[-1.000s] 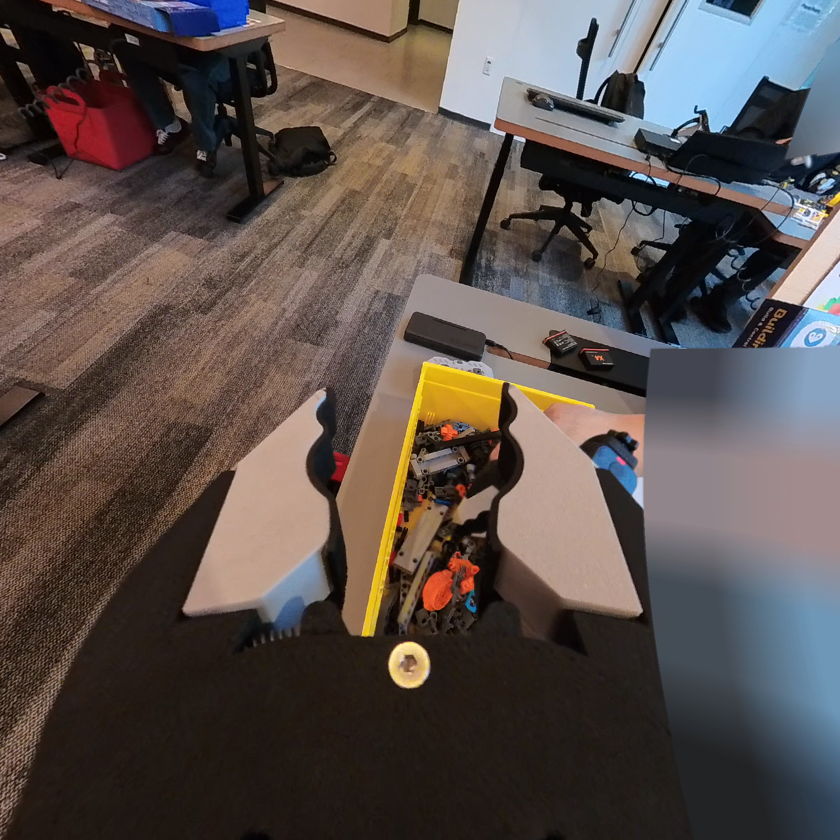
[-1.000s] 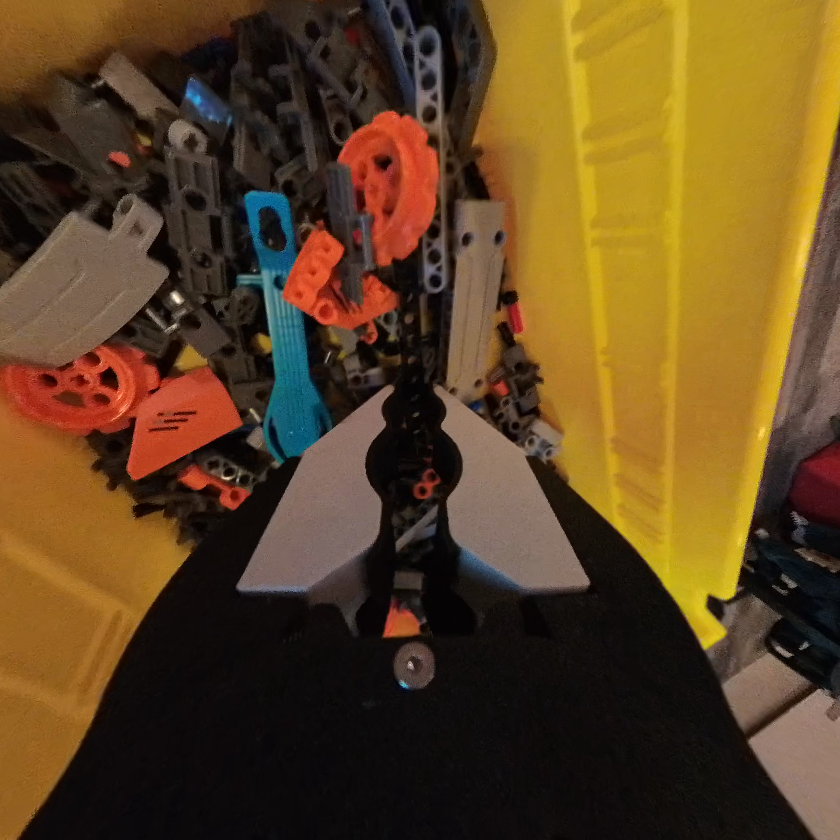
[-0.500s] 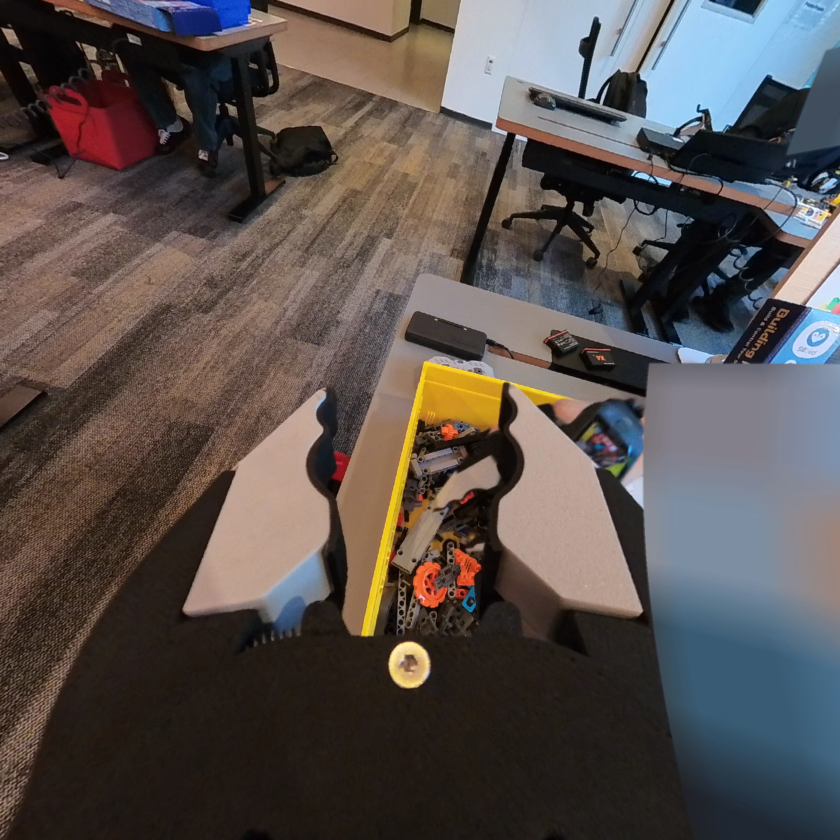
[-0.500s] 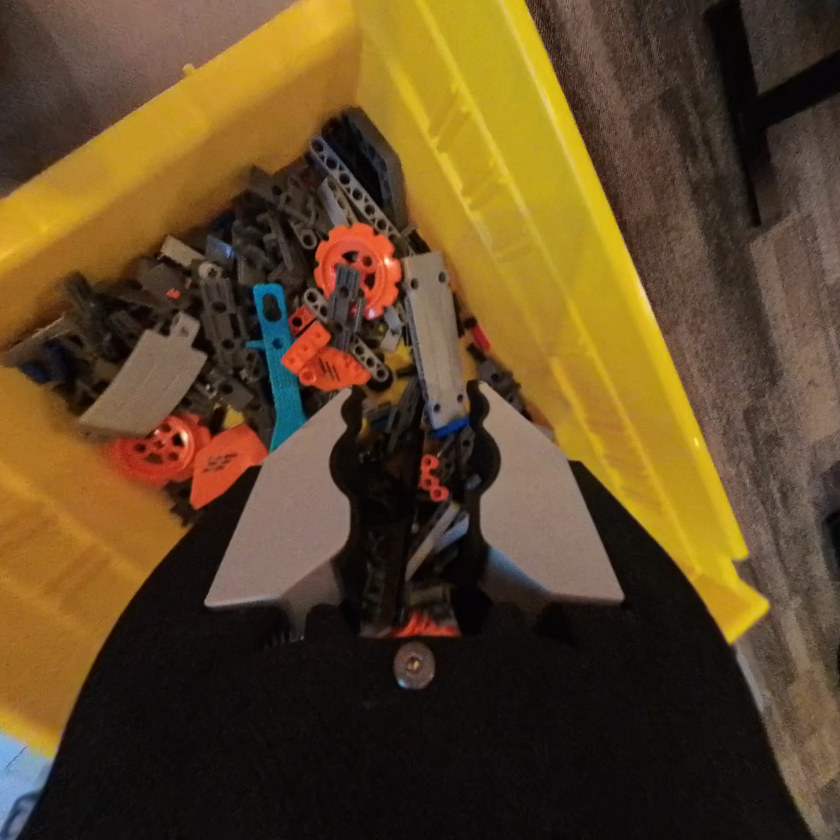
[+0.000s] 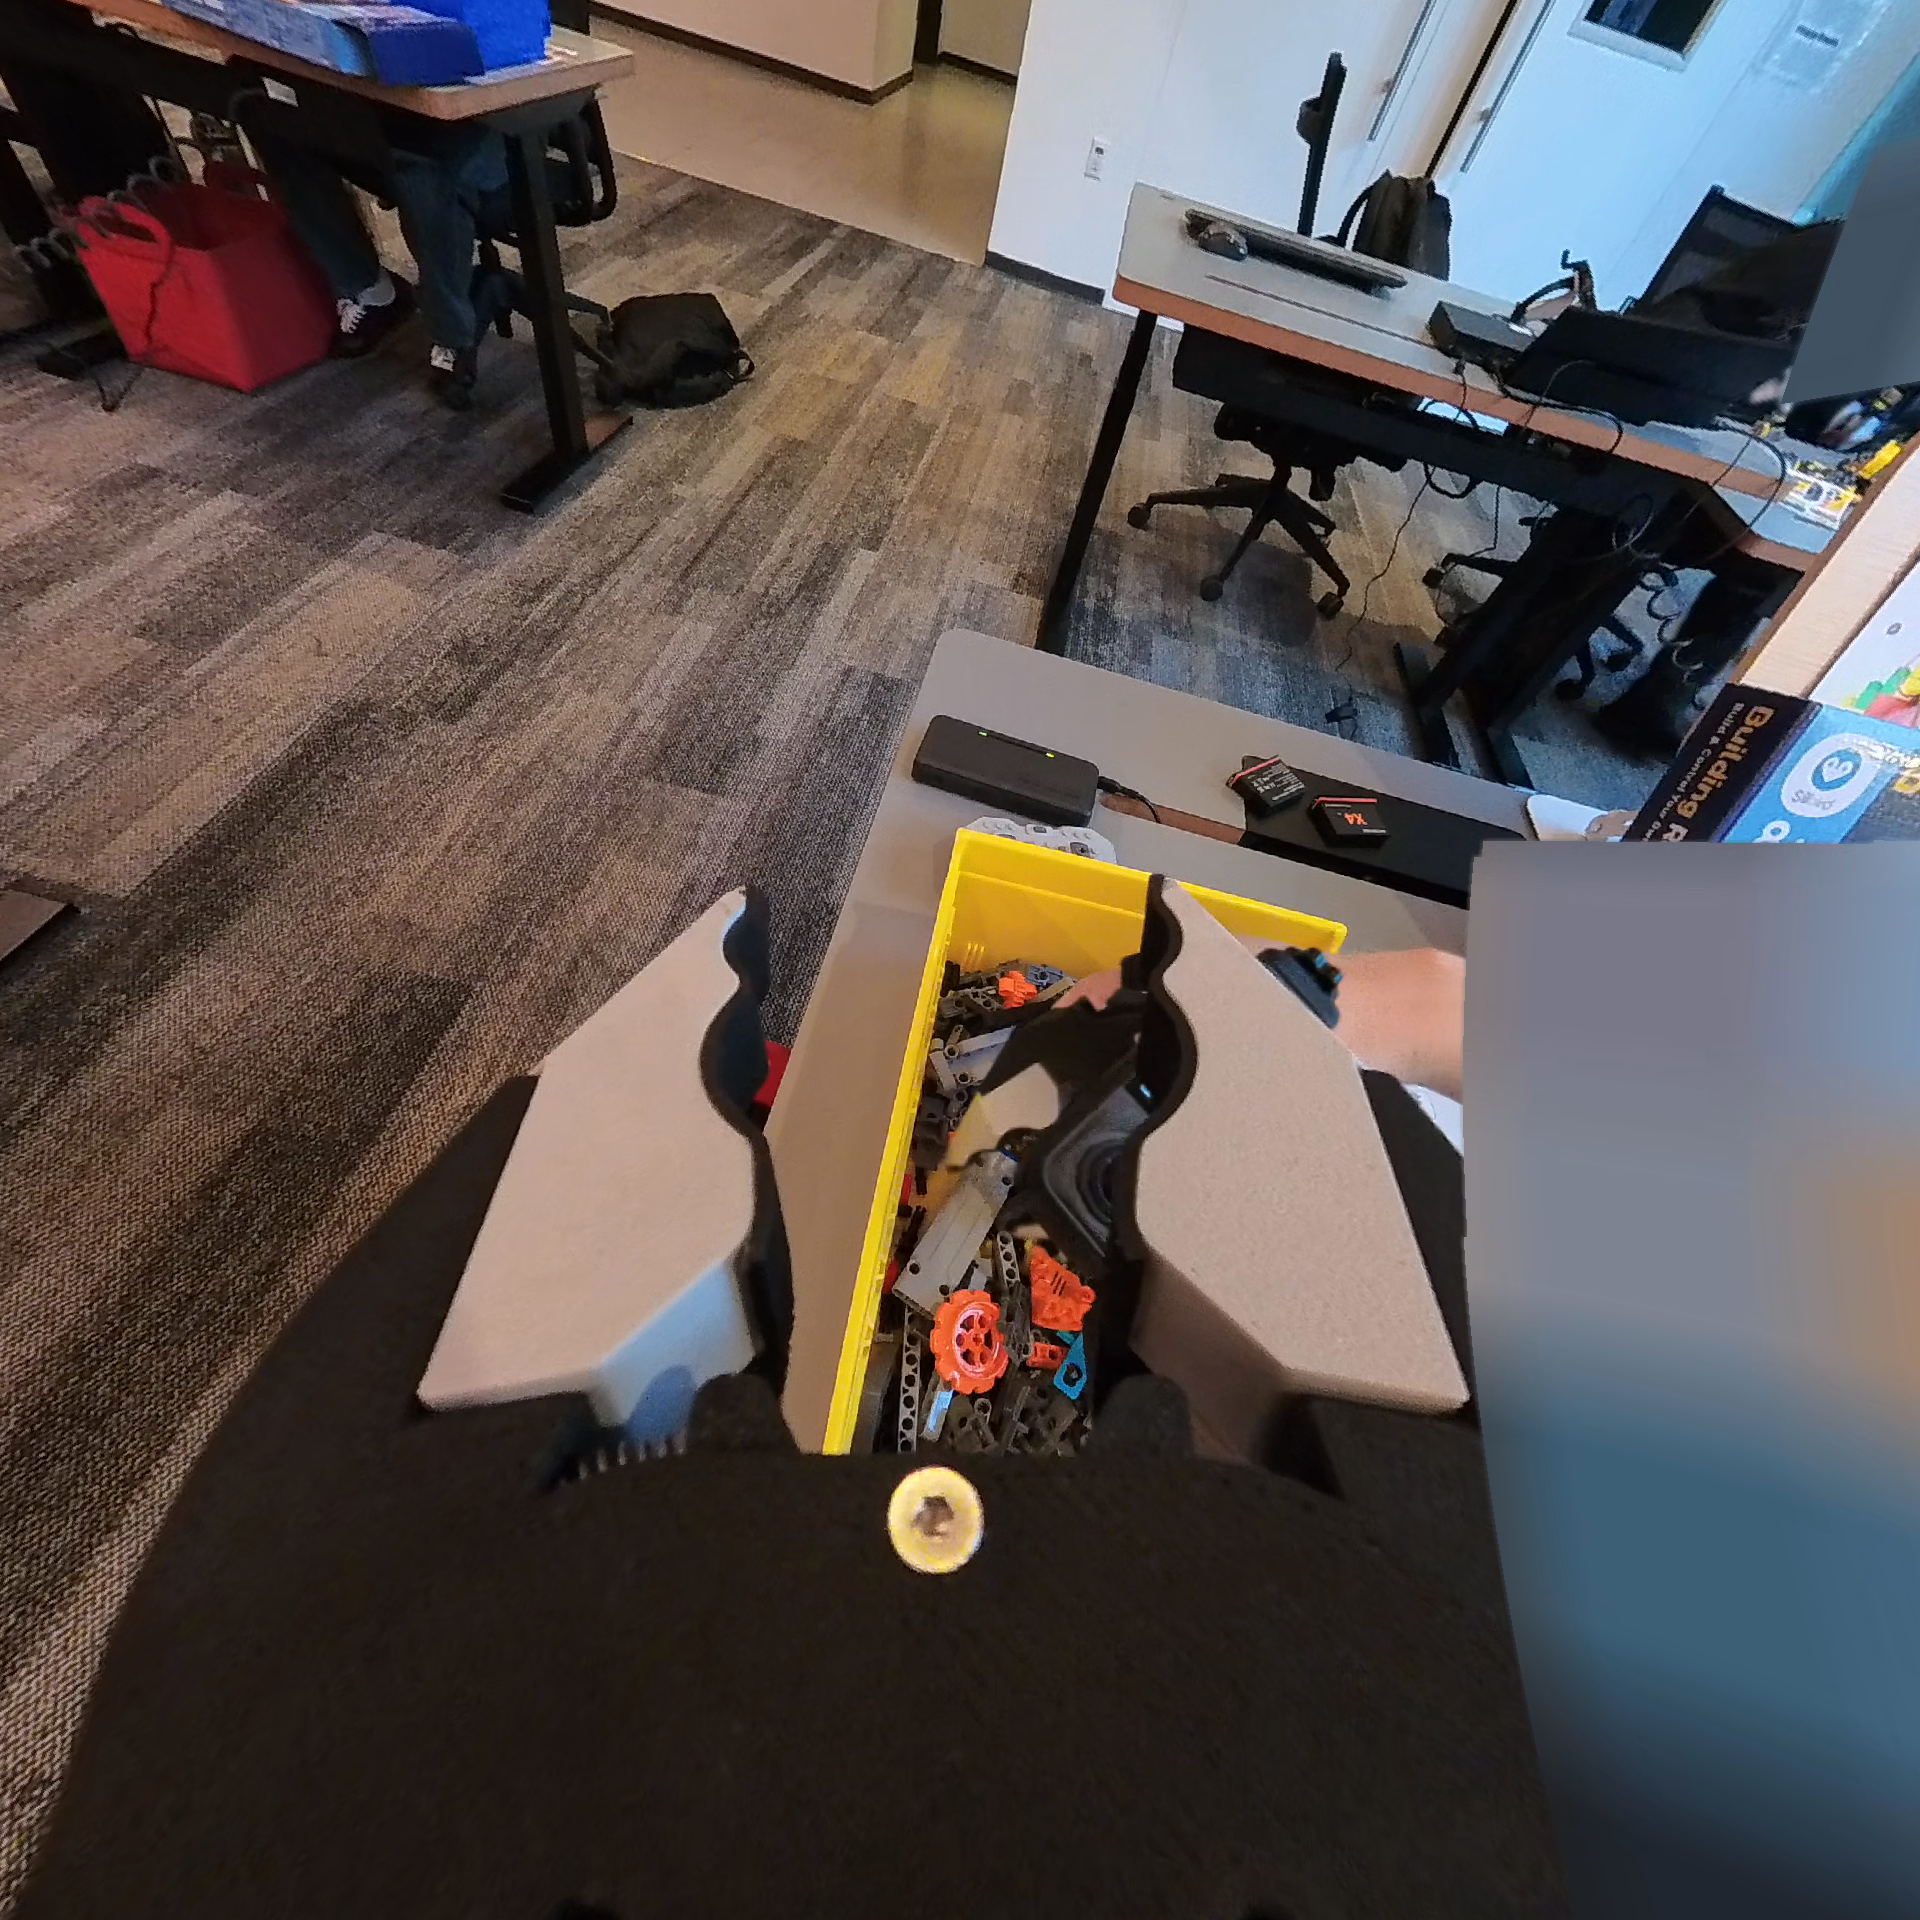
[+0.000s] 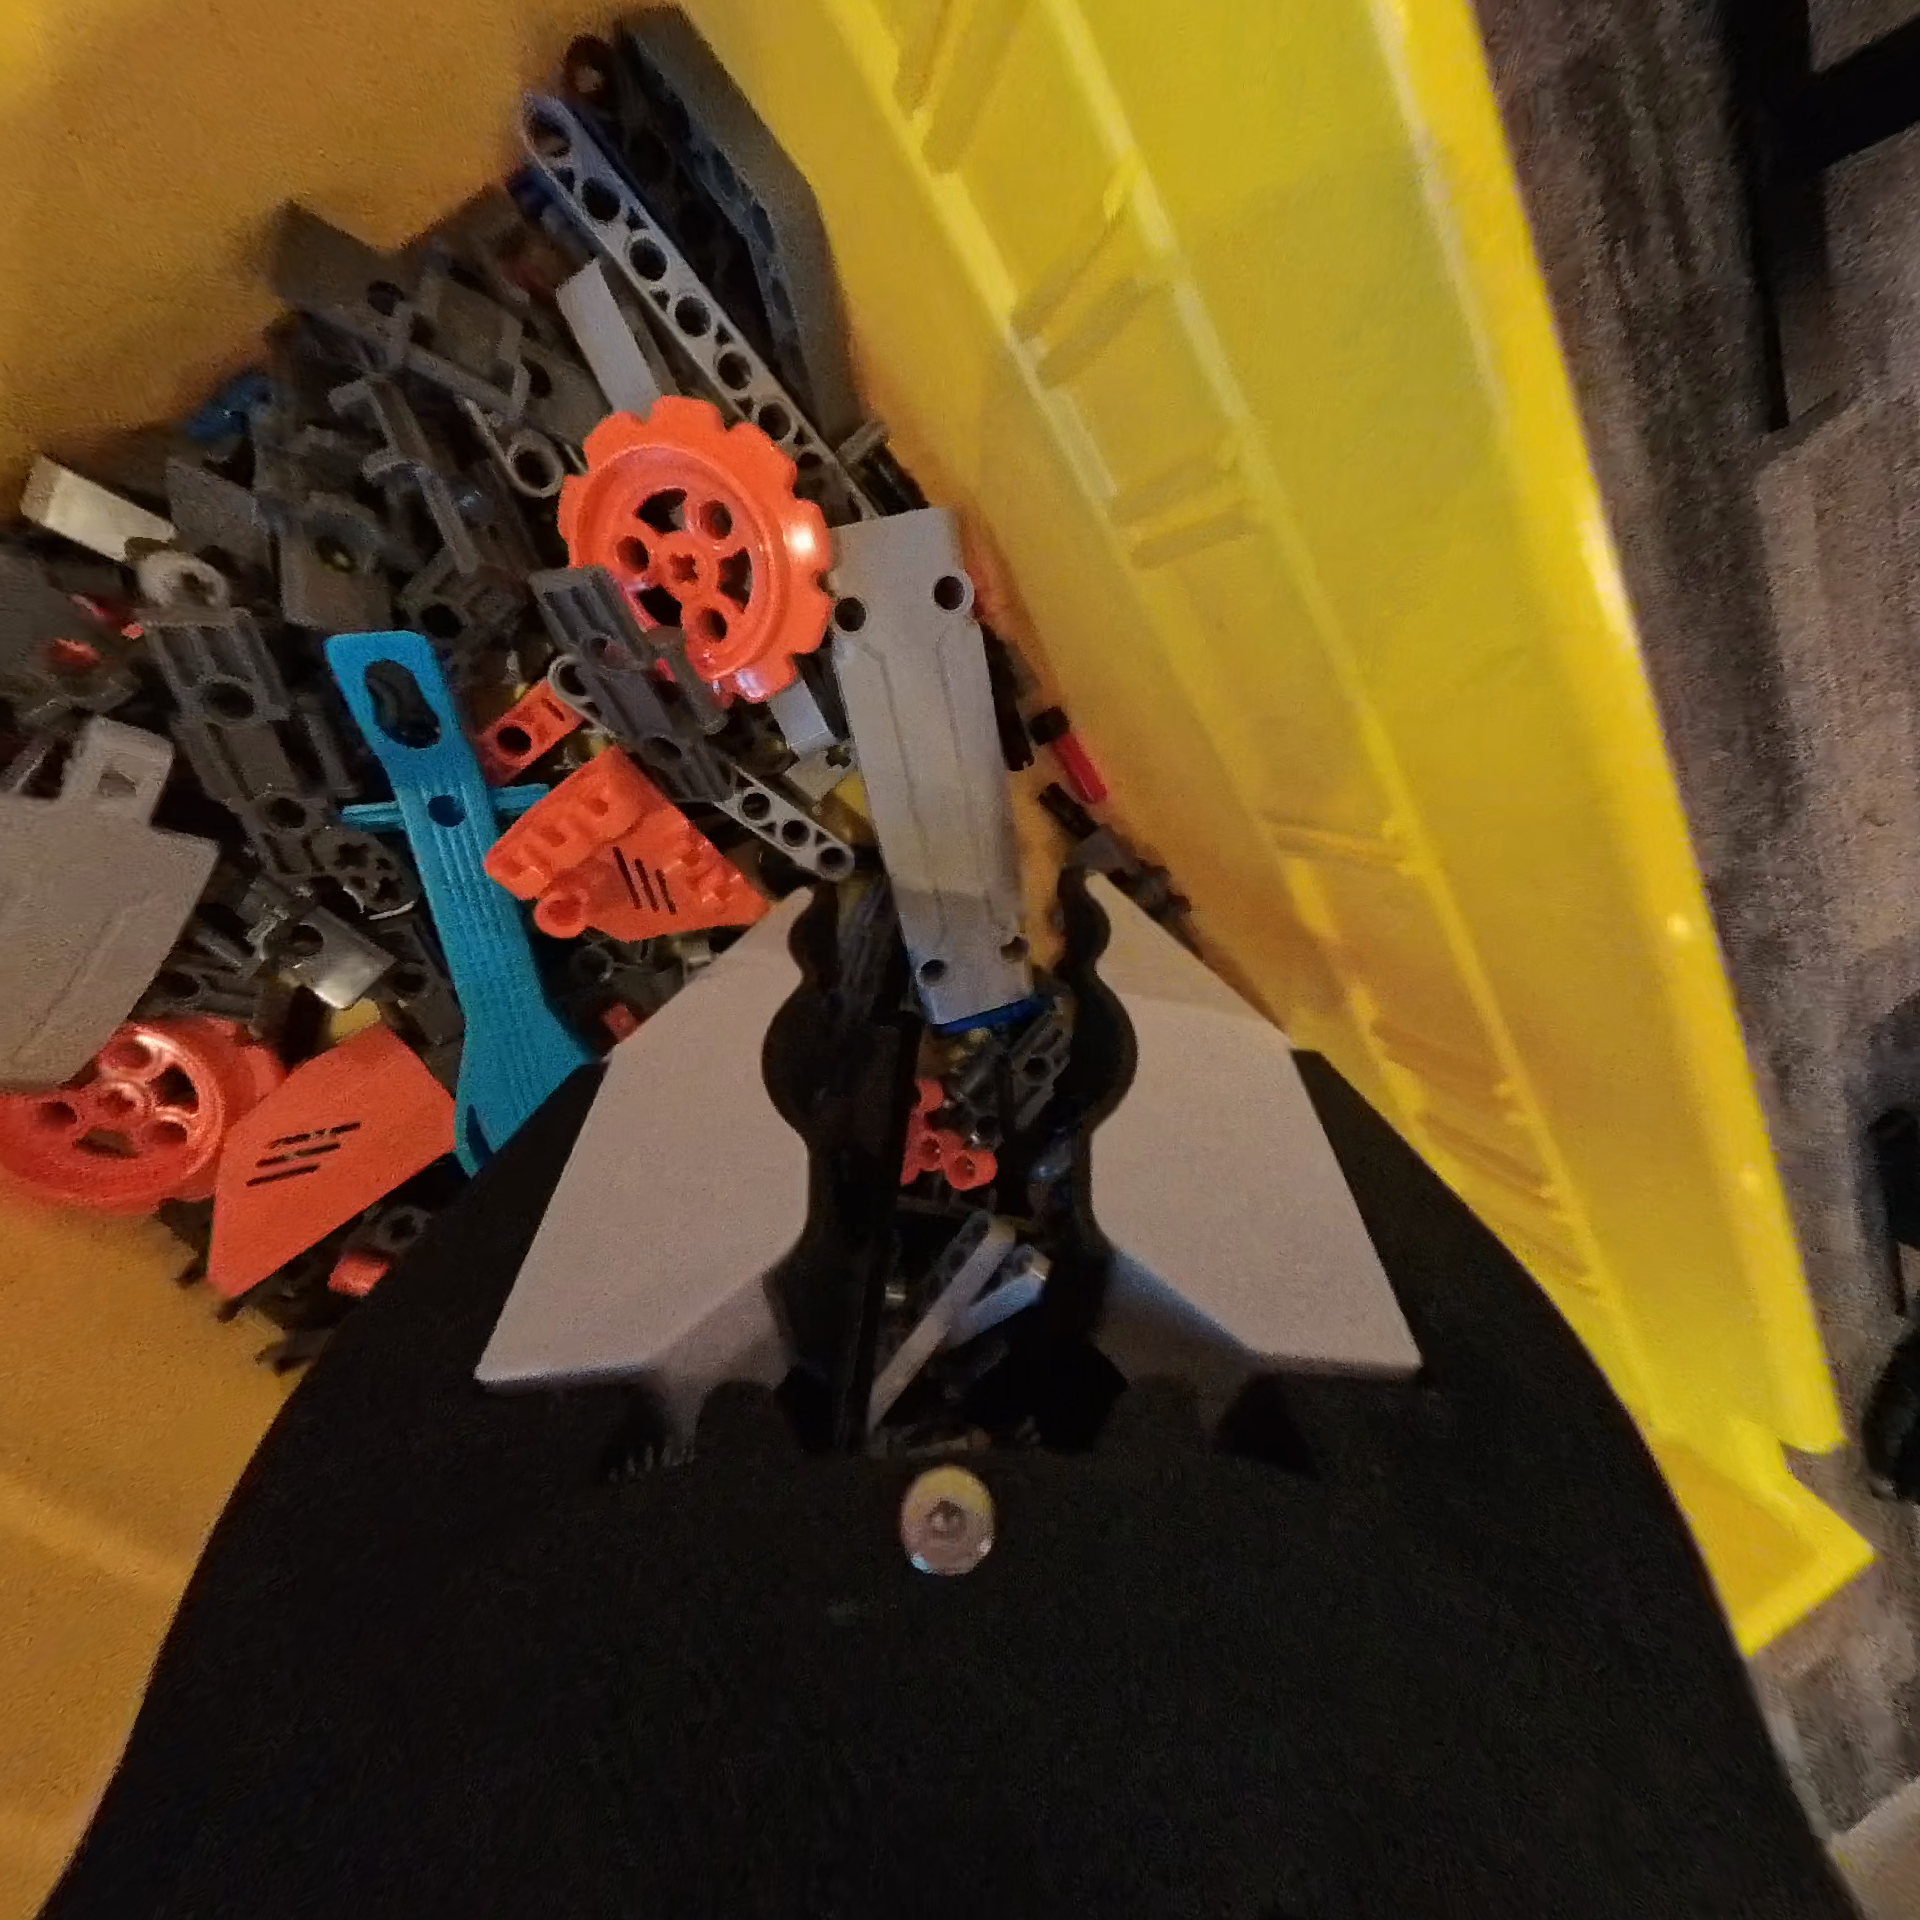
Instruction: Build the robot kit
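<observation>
**Two grippers at a yellow bin of building parts**

The grey table (image 5: 997,707) carries the yellow bin (image 5: 1039,894), which sits near the table's left edge; left of that edge the carpeted floor (image 5: 416,675) lies wide and open. Beyond the bin on the table rest a black box (image 5: 1003,771) and two small black packs (image 5: 1314,800).

The left gripper (image 5: 951,1039) hangs above the bin's near end with its fingers (image 5: 623,1174) spread wide, holding nothing; the bin's left wall runs up between them.

The right gripper (image 6: 940,1039) is down inside the bin, close to one long wall (image 6: 1247,623), its fingers (image 6: 675,1164) part-way apart over the heap with loose parts in the gap; whether they grip any cannot be told. A long grey panel (image 6: 930,790) ends between the fingertips. Just beyond the panel lies an orange gear wheel (image 6: 696,545), and on the side away from the wall lie an orange wedge piece (image 6: 623,862) and a blue lever tool (image 6: 457,862).

Only the left wrist view shows the room, the table edge and a bare forearm (image 5: 1397,1013) over the bin's right rim. Only the right wrist view shows single parts clearly.
</observation>
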Motion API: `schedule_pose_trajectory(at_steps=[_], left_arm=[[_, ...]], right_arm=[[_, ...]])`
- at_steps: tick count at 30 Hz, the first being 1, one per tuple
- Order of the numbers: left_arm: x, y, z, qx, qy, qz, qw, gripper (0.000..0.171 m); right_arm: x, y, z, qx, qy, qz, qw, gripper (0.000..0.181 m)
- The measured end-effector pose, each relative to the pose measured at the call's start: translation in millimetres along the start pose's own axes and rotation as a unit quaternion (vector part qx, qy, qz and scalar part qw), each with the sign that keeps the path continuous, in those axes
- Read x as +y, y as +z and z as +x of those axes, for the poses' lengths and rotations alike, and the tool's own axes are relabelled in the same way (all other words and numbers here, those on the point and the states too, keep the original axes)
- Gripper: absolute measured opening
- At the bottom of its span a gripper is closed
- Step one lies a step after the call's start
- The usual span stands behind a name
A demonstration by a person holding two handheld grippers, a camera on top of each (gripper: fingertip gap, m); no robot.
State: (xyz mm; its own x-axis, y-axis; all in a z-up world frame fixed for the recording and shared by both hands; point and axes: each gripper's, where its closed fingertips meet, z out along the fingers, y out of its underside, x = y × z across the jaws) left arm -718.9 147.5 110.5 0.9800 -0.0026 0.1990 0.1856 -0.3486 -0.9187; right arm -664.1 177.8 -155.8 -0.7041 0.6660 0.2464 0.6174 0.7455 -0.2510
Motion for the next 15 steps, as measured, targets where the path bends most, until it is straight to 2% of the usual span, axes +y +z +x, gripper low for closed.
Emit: schedule_pose_trajectory(at_steps=[2, 5, 8, 12, 15], left_arm=[[0.7, 0.8, -0.5, -0.001, 0.0, -0.002, 1.0, 0.069], [1.1, 2.1, -0.1, 0.0, 0.001, -0.005, 1.0, 0.069], [1.4, 2.7, -0.3, 0.003, 0.0, -0.005, 1.0, 0.069], [1.2, 1.3, -0.9, 0.005, -0.002, -0.003, 1.0, 0.069], [0.9, 0.6, 0.0, 0.005, -0.001, -0.002, 1.0, 0.069]], right_arm=[[1.8, 5.0, -1.0, -0.014, 0.012, -0.005, 1.0, 0.026], [6.6, 0.1, -1.4, -0.012, 0.006, -0.025, 1.0, 0.025], [17.0, -22.8, 5.8, 0.027, -0.002, -0.044, 0.999, 0.025], [68.8, -58.6, 22.8, 0.074, 0.068, -0.125, 0.987, 0.024], [104.3, -63.3, 19.6, 0.07, 0.135, -0.169, 0.974, 0.027]])
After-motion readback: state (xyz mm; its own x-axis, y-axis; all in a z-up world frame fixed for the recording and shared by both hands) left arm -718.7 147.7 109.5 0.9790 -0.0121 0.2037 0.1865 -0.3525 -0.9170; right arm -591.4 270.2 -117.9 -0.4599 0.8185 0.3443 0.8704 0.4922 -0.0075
